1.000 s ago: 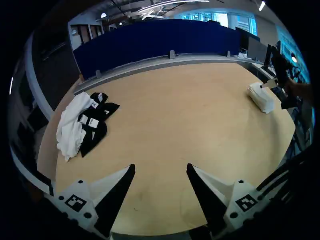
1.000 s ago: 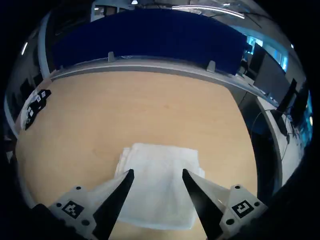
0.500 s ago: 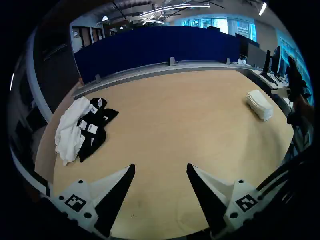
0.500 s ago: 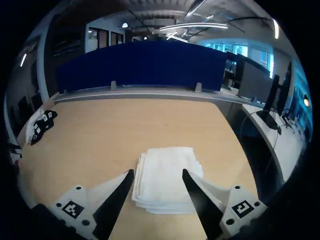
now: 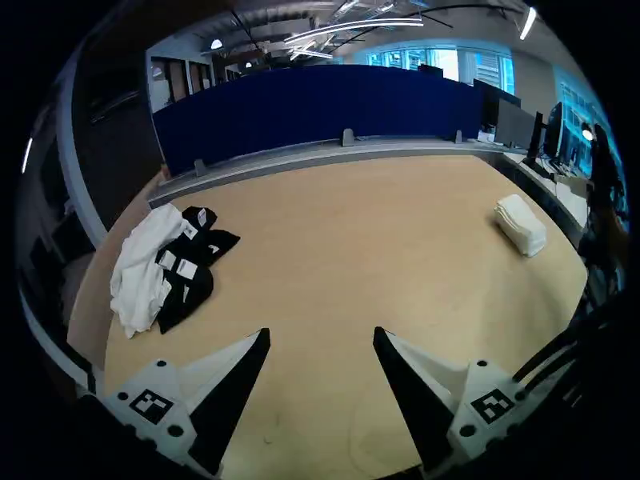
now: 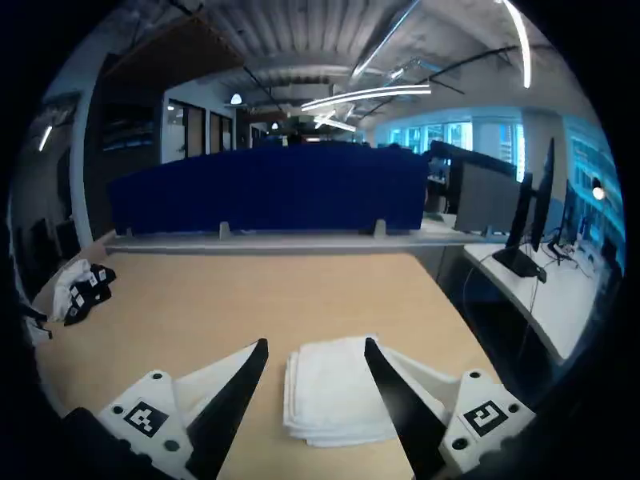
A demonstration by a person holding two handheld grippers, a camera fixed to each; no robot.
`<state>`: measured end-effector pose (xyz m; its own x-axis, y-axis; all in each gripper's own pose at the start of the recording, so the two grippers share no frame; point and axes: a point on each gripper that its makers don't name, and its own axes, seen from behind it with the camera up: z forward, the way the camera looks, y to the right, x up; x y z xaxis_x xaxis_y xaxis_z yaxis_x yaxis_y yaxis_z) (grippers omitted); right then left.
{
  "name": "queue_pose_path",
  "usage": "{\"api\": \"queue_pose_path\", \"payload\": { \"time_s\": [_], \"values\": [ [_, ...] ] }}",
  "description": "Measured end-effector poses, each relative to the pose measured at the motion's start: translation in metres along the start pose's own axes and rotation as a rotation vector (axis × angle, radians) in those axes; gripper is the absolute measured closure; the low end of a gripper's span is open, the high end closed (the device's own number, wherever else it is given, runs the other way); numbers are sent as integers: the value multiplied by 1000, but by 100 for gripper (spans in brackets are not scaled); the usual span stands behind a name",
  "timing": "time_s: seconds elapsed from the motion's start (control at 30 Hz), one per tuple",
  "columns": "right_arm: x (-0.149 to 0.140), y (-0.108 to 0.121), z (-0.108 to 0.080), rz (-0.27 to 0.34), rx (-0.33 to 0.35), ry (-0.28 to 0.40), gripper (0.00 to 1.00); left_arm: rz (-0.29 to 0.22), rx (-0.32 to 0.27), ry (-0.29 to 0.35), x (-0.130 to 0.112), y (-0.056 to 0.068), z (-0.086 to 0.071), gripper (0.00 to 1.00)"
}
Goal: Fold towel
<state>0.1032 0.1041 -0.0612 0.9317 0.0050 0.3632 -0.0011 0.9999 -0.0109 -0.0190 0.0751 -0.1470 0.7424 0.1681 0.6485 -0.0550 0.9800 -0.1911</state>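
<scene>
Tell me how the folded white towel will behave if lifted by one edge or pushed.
The folded white towel shows soft stacked layers, so lifted by one edge it would probably droop and unfold. Pushed on the smooth wooden table, it would likely slide, top layers perhaps shifting first. It looks light, not fragile.

My right gripper (image 6: 314, 342) has lifted, backed off the folded towel (image 6: 332, 392) and tipped upward. A second ago the cloth spread wide under both fingers; now it lies small and low between them, with the ceiling (image 6: 320, 48) in sight. In the left gripper view, the towel now lies apart from the far hand that hovered over it.
</scene>
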Motion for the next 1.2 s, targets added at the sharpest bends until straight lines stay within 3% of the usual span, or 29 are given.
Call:
{"api": "queue_pose_path", "payload": {
  "time_s": [0.2, 0.3, 0.47, 0.7, 1.2],
  "values": [
    [42, -5, -15, 24, -18, 164, 2, -17, 8, 25, 3, 1, 2, 4],
    [47, -7, -18, 46, -22, 190, 0, -29, 12, 51, 9, 1, 2, 4],
    [48, -14, -20, 51, -10, 181, 0, -76, 33, 172, 42, -9, -5, 4],
    [55, -22, -23, 38, -6, 187, 0, -144, 109, 458, 116, -38, -37, 4],
    [64, -46, -26, 3, -6, 196, 0, -142, 130, 606, 146, -57, -42, 4]
  ]
}}
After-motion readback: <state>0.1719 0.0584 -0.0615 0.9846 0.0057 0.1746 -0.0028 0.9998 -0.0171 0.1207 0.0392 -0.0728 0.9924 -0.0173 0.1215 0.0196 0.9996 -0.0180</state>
